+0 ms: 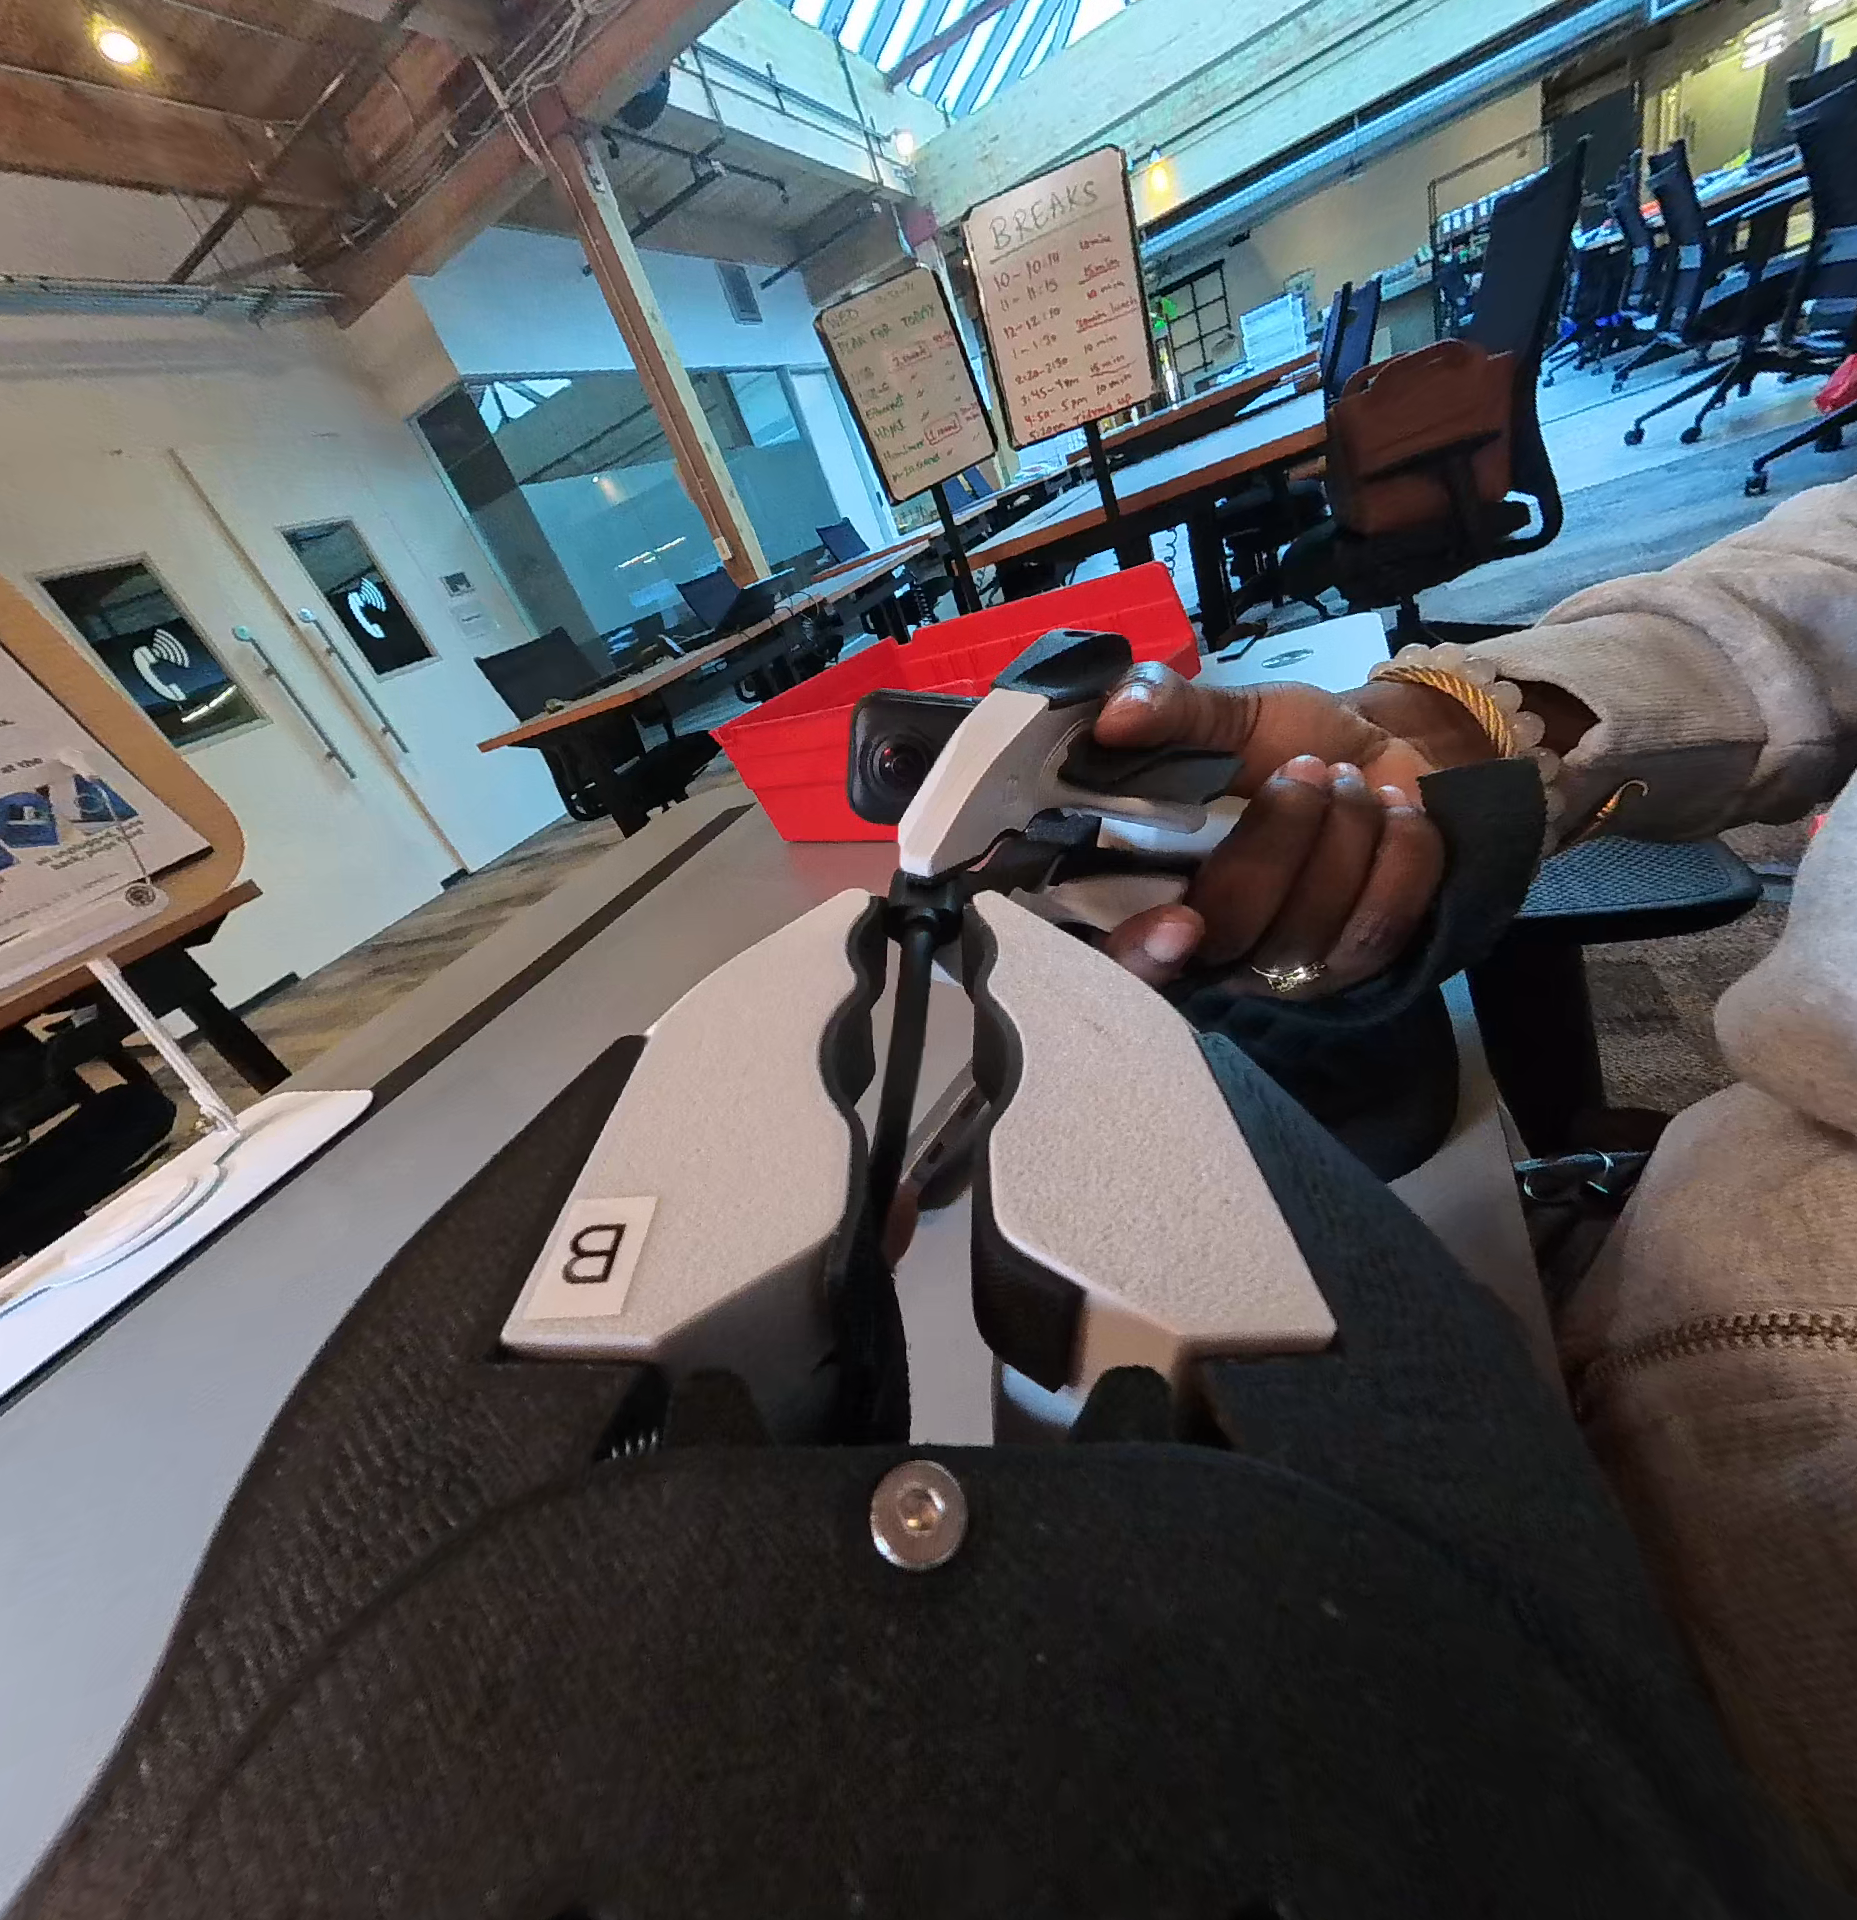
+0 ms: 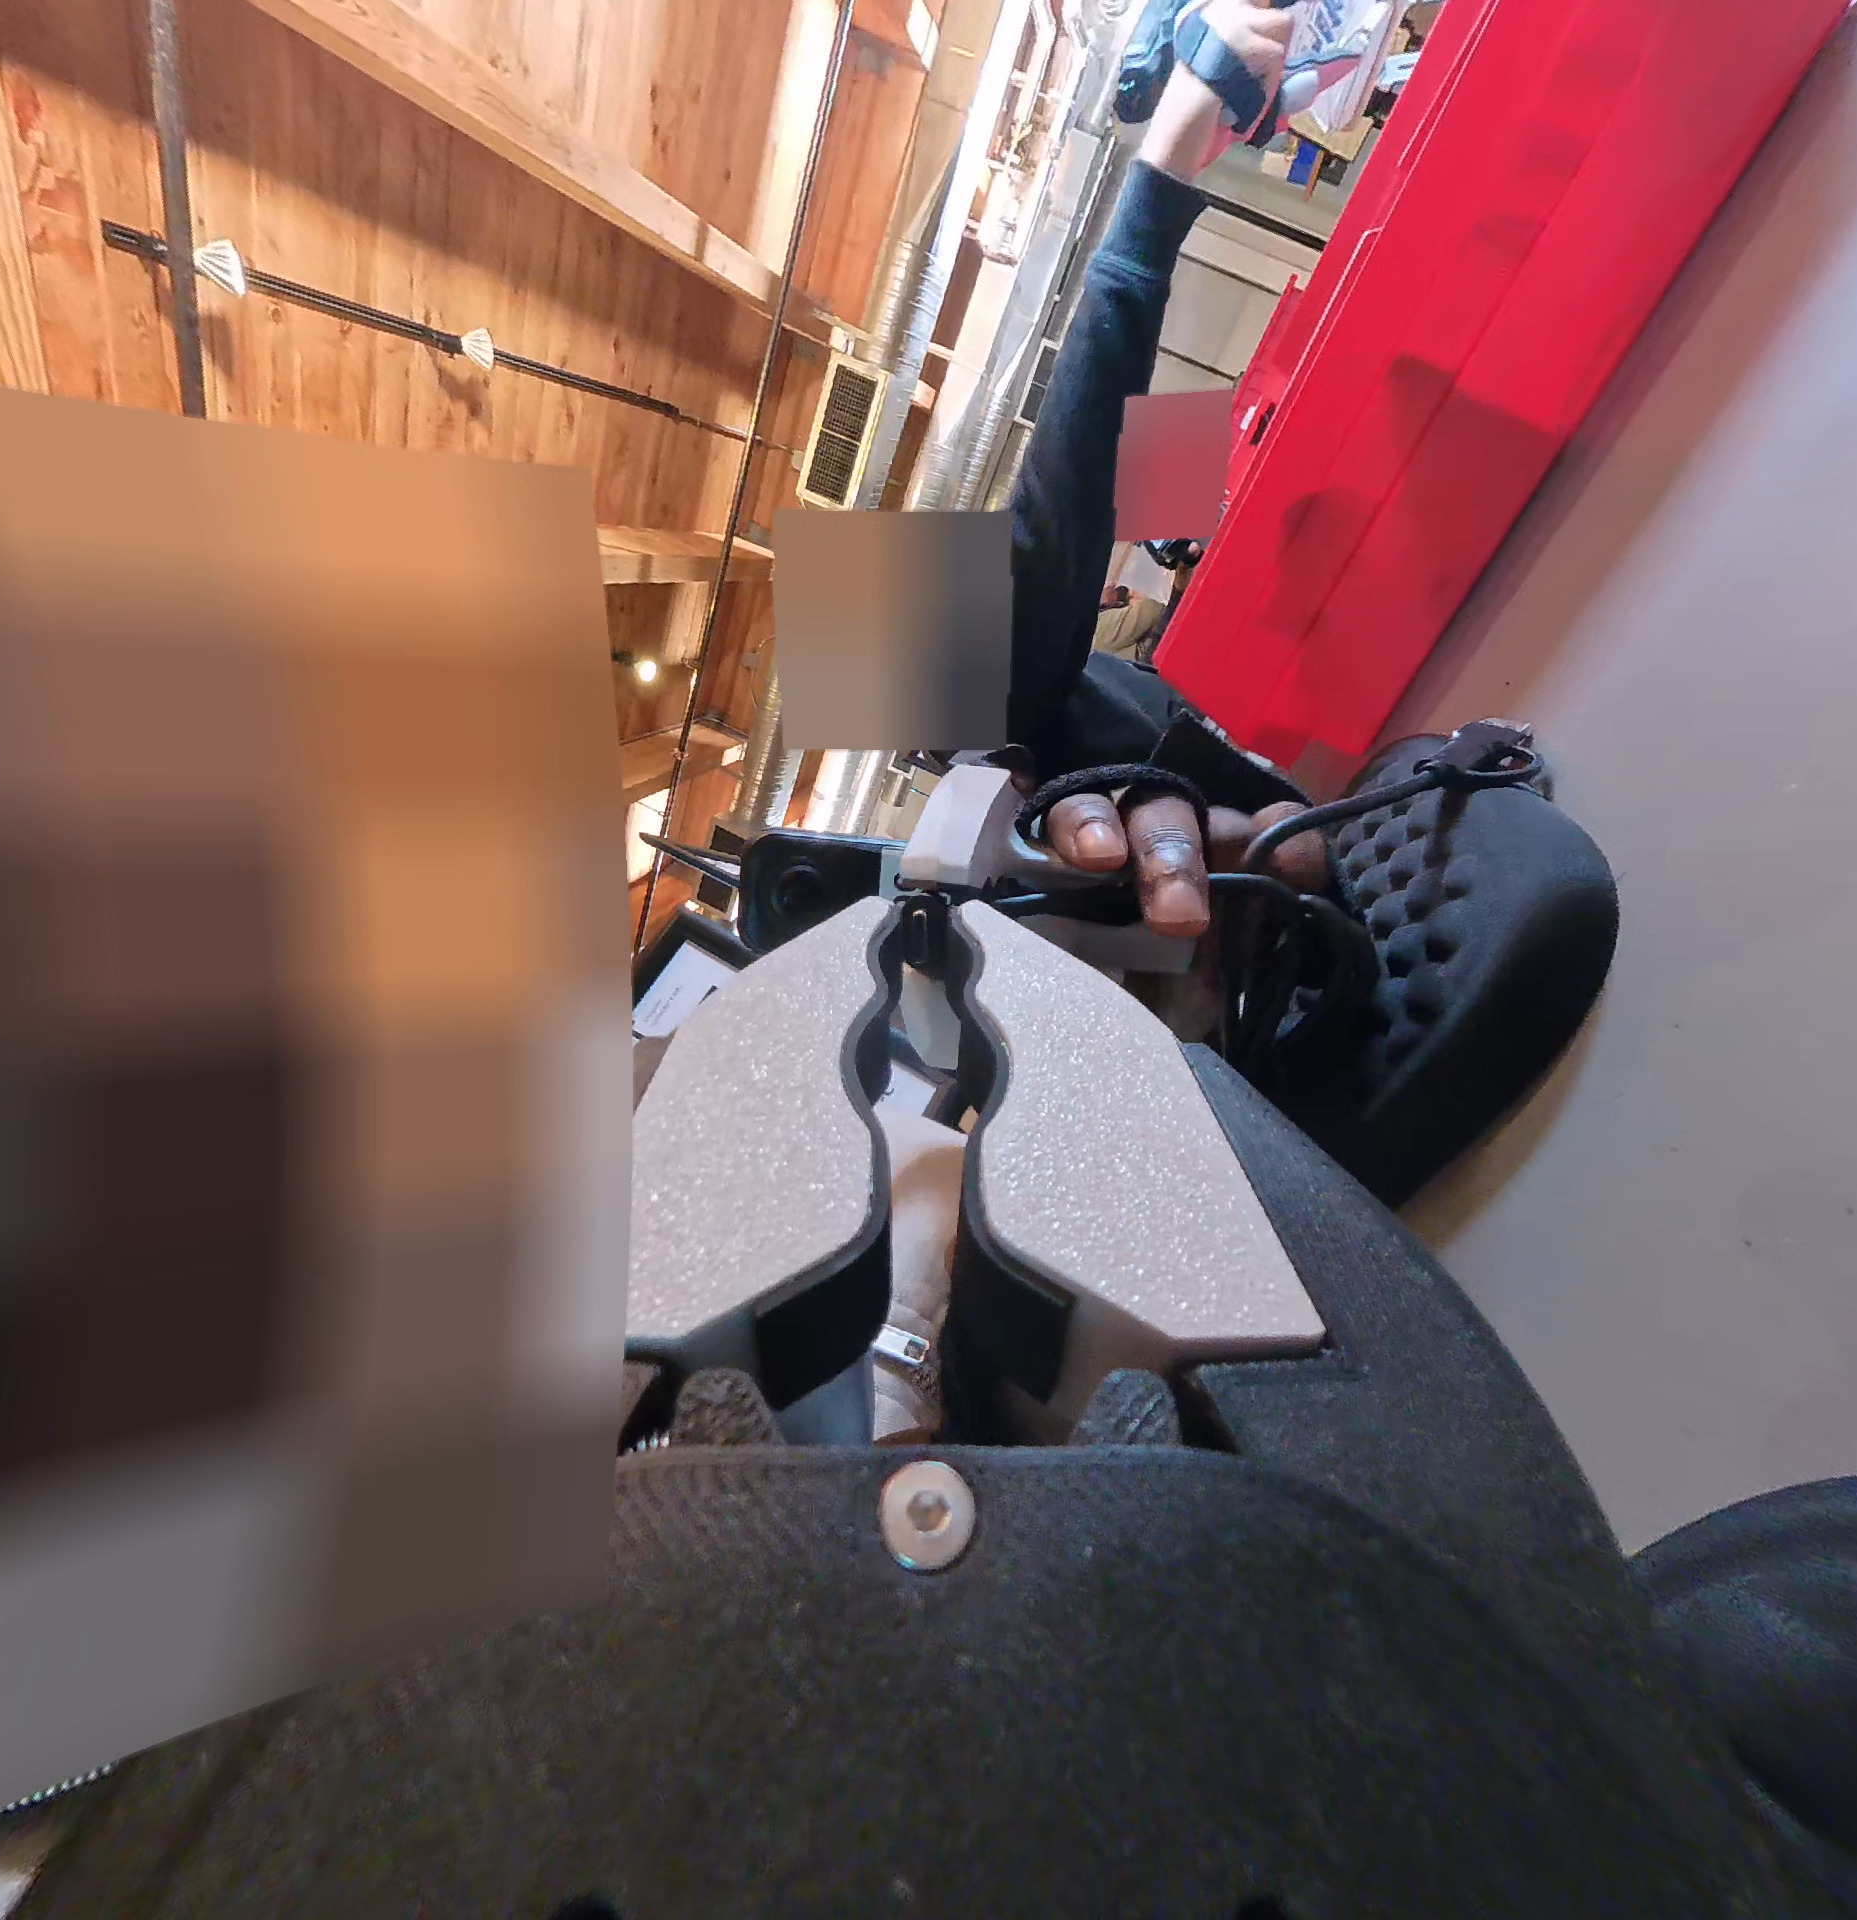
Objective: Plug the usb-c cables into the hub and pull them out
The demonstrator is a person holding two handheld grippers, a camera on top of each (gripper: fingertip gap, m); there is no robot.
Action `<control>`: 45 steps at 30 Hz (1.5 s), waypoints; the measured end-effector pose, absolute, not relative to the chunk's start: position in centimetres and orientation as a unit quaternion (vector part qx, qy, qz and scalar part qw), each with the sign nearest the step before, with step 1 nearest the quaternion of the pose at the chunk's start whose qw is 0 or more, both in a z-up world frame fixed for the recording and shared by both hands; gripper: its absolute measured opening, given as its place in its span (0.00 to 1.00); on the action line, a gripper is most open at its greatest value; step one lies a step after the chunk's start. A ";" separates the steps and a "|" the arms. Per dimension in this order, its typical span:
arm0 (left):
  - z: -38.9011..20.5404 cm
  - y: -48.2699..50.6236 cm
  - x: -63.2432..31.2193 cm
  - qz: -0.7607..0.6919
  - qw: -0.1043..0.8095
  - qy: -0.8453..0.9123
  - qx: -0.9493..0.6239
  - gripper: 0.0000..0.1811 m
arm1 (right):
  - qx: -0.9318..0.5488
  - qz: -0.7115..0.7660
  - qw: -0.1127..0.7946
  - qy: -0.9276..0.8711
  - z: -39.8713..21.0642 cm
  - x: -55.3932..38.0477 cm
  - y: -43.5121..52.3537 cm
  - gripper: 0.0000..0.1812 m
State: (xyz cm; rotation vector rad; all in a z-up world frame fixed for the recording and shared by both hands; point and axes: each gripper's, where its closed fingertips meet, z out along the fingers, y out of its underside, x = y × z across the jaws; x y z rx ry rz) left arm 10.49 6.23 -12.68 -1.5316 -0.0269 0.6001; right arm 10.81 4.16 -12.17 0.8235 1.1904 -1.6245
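Your left gripper [image 1: 922, 914] has its jaws pinching the black plug of 1 usb-c cable [image 1: 898, 1039] at the tips, the cord running back down between them. A grey slab that I take to be the hub [image 1: 945, 1127] shows through the gap, low and near.

Your right gripper [image 2: 922, 920] likewise has its jaws pressed on a small black connector [image 2: 920, 933] at the tips; whether this is the same plug I cannot tell.

Risks as I judge them: with 2 grippers meeting tip to tip, a twist by either could bend the connector or let it slip, and a tilted plug would jam at the port.

I count 1 cable, 1 hub, 2 grippers and, far across the tabletop [image 1: 280, 1299], 1 red bin [image 1: 799, 769].
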 end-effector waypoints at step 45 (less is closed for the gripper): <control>-19.0 6.2 10.8 0.108 0.485 -0.023 -0.868 0.07 | -0.056 -0.452 -0.093 0.886 -19.5 10.2 9.7 0.12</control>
